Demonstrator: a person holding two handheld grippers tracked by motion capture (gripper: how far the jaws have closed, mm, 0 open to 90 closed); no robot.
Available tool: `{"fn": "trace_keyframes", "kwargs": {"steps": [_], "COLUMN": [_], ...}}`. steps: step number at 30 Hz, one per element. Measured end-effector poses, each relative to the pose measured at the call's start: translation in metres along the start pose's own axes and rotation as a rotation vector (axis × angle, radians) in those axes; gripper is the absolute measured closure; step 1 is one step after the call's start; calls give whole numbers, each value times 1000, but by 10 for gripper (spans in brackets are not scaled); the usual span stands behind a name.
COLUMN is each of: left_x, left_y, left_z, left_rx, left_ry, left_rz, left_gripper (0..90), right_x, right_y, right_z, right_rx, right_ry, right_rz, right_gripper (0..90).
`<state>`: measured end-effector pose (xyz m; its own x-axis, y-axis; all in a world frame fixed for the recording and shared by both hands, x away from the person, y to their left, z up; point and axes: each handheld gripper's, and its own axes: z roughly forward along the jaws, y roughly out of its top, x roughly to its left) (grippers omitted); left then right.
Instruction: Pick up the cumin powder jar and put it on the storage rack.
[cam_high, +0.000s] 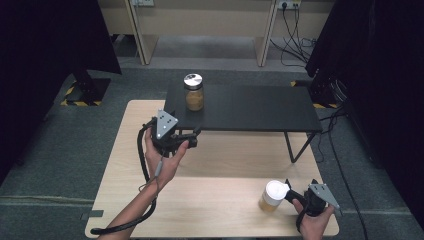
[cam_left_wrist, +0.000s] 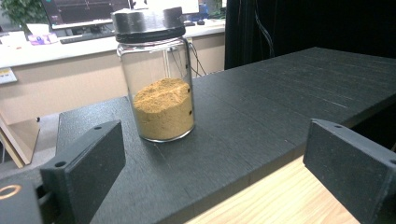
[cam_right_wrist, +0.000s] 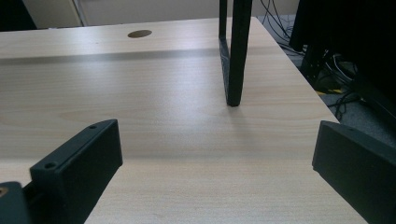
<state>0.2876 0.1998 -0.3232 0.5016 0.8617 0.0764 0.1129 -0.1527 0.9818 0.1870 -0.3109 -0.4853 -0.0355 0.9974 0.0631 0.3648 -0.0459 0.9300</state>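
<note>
A glass jar (cam_high: 193, 93) with a silver lid, half full of tan powder, stands upright on the left end of the black shelf (cam_high: 250, 107). In the left gripper view the glass jar (cam_left_wrist: 161, 88) rises beyond the jaws on the black shelf (cam_left_wrist: 261, 116), apart from them. My left gripper (cam_high: 195, 137) hovers in front of the shelf's left end, open and empty (cam_left_wrist: 217, 140). A second jar (cam_high: 273, 196) with a white lid and yellowish contents stands on the wooden table (cam_high: 210, 200), just left of my right gripper (cam_high: 300, 183). That gripper is open with nothing between its jaws (cam_right_wrist: 217, 140).
The black shelf's thin metal leg (cam_right_wrist: 236, 51) stands on the wooden table (cam_right_wrist: 154, 93) ahead of the right gripper. A round cable hole (cam_right_wrist: 139, 33) lies at the table's far side. Grey floor, dark curtains and cables (cam_high: 295, 40) surround the table.
</note>
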Motion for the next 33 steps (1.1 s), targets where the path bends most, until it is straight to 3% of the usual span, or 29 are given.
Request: {"fn": "trace_keyframes", "kwargs": {"steps": [15,28,33], "left_x": [-1,-9,-12], "left_y": [-13,-57,-75], "left_z": [-12,-21,-18], "left_rx": [-8,-22,-4], "left_ry": [-8,-46,-68], "left_rz": [-17,-36,-57], "left_gripper": [49,46,47], "right_x": [1,1,1], "right_y": [-1,0,0], "right_z": [0,0,0], "right_rx": [-4,-1,-1], "right_ry": [-6,-6,-8], "right_rz": [8,4,5], "right_gripper": [14,13,13]}}
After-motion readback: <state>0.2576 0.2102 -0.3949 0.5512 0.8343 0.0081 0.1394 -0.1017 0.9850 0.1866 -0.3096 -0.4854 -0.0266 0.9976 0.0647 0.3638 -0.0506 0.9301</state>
